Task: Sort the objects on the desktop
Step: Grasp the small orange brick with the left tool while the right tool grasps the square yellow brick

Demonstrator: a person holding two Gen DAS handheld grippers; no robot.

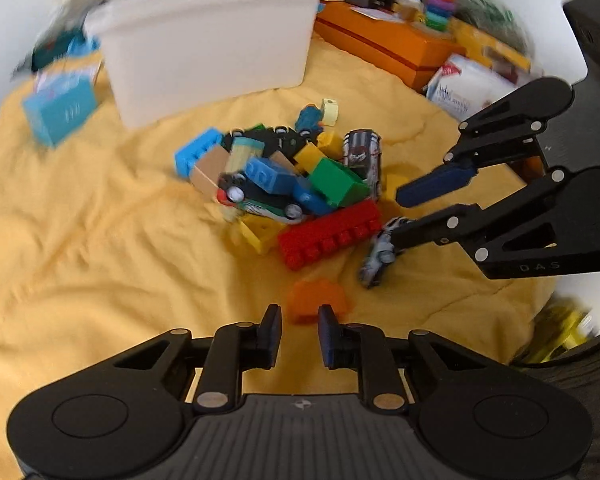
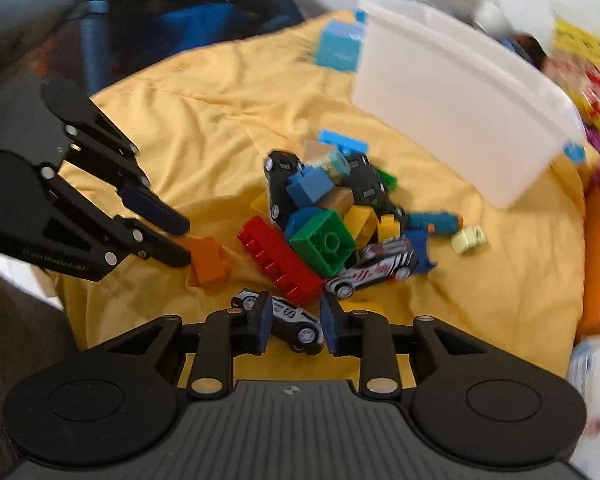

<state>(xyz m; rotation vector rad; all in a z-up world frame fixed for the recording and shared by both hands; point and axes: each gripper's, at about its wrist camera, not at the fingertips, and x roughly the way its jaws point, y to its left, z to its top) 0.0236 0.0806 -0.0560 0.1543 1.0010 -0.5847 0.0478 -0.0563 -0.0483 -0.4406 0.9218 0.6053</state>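
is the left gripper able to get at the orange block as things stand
Probably yes. The left gripper is open with the orange block just ahead of its fingers, lying alone on the yellow cloth, apart from the pile. Nothing blocks the approach.

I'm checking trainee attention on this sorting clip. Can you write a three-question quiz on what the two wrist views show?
1. True or false: the orange block lies apart from the main toy pile, just ahead of the left gripper.
2. What sits between the right gripper's open jaws? A) the red brick B) a small toy car C) the green block
3. What colour is the cloth under the toys?

Key: 1 true; 2 B; 3 yellow.
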